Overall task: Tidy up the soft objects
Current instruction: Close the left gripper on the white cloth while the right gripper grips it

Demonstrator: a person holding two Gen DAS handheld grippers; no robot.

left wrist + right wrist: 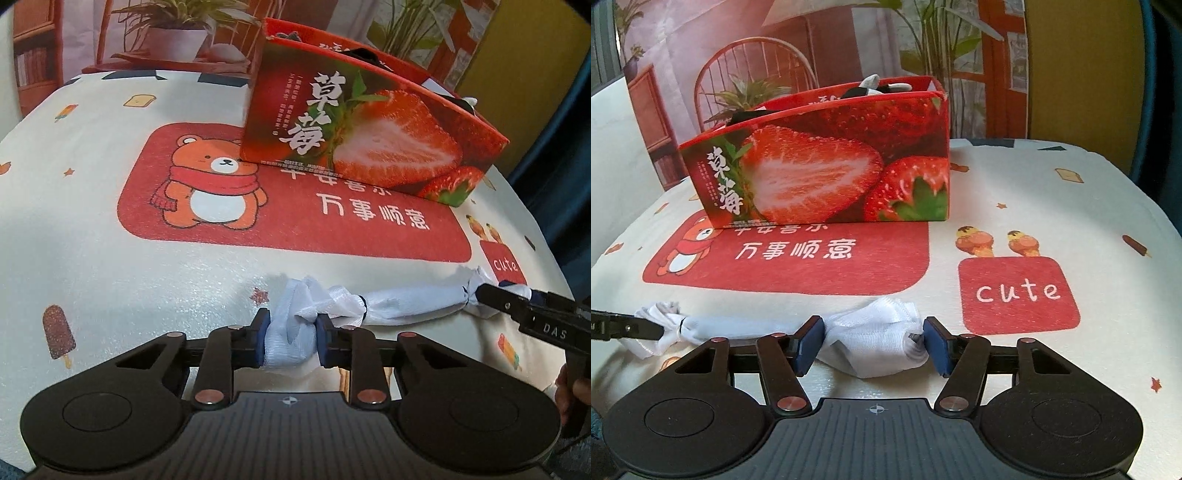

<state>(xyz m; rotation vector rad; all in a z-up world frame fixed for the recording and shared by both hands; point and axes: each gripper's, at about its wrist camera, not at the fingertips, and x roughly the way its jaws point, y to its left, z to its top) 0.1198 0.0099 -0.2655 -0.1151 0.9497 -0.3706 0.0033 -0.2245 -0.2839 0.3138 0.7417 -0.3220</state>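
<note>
At the near edge of the desk (110, 258), the left gripper (290, 341) is clenched on one bunched end of a white sock (406, 306); both blue pads press into the fabric, which bulges between them. Seen from the right wrist, the right gripper (873, 341) straddles the opposite end of the same sock (875, 325). Its left pad lies against the cloth and its right pad stands at the cloth's edge, so the jaws bracket the sock, but firm pinching cannot be confirmed.

The sock lies stretched left to right across the printed tablecloth (92, 147), just in front of the red bear panel (258, 206), with a dark band gathering it near the middle. Beyond it, at the far side of the panel, stands the open strawberry-printed box (827, 162), in which other dark and pale soft items show above the rim. A potted plant (177, 33) and a chair appear in the backdrop behind.

Handling, judged from appearance: the sock is light, limp and thin, will sag and fold wherever unsupported, and offers no rigid edge. Gathered, doubled fabric at either end gives the most secure hold; a single layer would likely slip from the pads. Lifting from both ends together should keep it taut and clear of the box wall.
</note>
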